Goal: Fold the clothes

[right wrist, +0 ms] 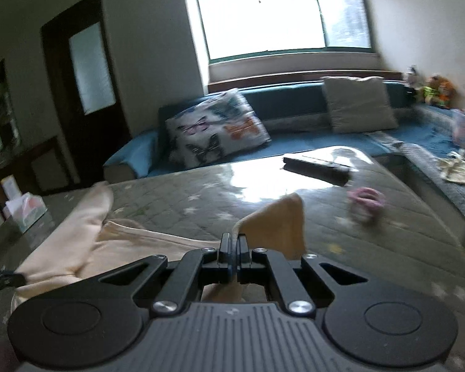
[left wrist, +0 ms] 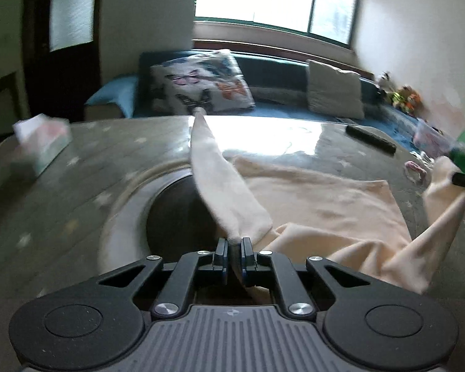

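Observation:
A cream garment lies partly spread on the grey quilted table. My left gripper is shut on one edge of it, and a long cream sleeve stands up from the jaws. My right gripper is shut on another corner of the cream garment, held above the table. The right gripper's tip shows at the far right of the left wrist view, lifting cloth. The rest of the garment trails left in the right wrist view.
A tissue box sits at the table's left. A black remote and a pink hair tie lie at the far right. A green bottle stands by the right edge. A blue sofa with pillows is behind.

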`<state>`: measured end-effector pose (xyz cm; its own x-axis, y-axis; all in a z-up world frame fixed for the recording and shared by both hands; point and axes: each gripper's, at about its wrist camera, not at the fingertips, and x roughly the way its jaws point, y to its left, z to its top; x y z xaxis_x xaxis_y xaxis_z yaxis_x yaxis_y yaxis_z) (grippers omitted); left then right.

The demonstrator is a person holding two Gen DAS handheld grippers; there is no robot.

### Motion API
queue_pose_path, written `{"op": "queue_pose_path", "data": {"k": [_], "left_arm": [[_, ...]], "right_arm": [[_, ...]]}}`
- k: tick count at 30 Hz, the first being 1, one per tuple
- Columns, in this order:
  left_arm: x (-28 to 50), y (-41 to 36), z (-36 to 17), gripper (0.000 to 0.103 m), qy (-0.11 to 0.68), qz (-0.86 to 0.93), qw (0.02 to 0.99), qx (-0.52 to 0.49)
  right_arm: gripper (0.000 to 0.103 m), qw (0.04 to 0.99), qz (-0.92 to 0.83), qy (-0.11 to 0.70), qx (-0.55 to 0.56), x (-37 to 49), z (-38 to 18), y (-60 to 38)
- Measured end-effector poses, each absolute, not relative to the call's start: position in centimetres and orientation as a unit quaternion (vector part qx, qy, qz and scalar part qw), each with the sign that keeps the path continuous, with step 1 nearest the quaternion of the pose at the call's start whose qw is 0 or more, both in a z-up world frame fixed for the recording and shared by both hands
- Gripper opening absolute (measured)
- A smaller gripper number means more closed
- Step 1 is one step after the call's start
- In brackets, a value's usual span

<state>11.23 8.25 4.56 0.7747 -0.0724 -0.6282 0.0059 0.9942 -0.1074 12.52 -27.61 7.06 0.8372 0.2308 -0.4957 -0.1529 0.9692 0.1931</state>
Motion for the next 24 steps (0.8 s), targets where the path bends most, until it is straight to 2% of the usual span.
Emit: {"op": "queue_pose_path", "data": {"k": [5,9,11,14,17,18,19,21,24], "left_arm": [[5.8,9.6,5.0,0.008,0.347,-0.027,0.934,-0.077],[2.7,8.6,5.1,0.009,0.364,-0.054,0.928,-0.062],[1.9,7.8,4.5,0.011,0.379,-0.065,0.922,-0.041],[1.1,7.1,4.1,0.013,0.390,-0.066,0.918,-0.011],[0.9,7.3,4.3,0.027,0.384,-0.060,0.921,0.003],[0.8,7.4,4.5,0.037,0.379,-0.055,0.924,0.006],[1.0,7.6,4.6,0.042,0.373,-0.049,0.926,0.008],[1.1,8.0,4.6,0.043,0.368,-0.040,0.929,0.010],[1.7,8.4,4.2,0.050,0.366,-0.026,0.930,0.009]], "right_arm": [[0.002,0.958,0.058,0.263,0.103,7.8,6.9,-31.7],[0.002,0.953,0.041,0.276,0.113,4.5,5.9,-33.4],[0.004,0.948,0.033,0.301,0.100,3.5,4.7,-33.5],[0.012,0.939,0.020,0.328,0.100,2.7,3.1,-34.1],[0.023,0.938,-0.004,0.332,0.094,2.5,2.8,-35.0],[0.026,0.939,-0.013,0.332,0.092,2.4,2.9,-35.3],[0.029,0.939,-0.023,0.332,0.090,2.1,3.0,-35.6],[0.031,0.940,-0.038,0.328,0.088,1.8,3.0,-36.2],[0.034,0.940,-0.057,0.324,0.089,1.9,2.7,-37.1]]}}
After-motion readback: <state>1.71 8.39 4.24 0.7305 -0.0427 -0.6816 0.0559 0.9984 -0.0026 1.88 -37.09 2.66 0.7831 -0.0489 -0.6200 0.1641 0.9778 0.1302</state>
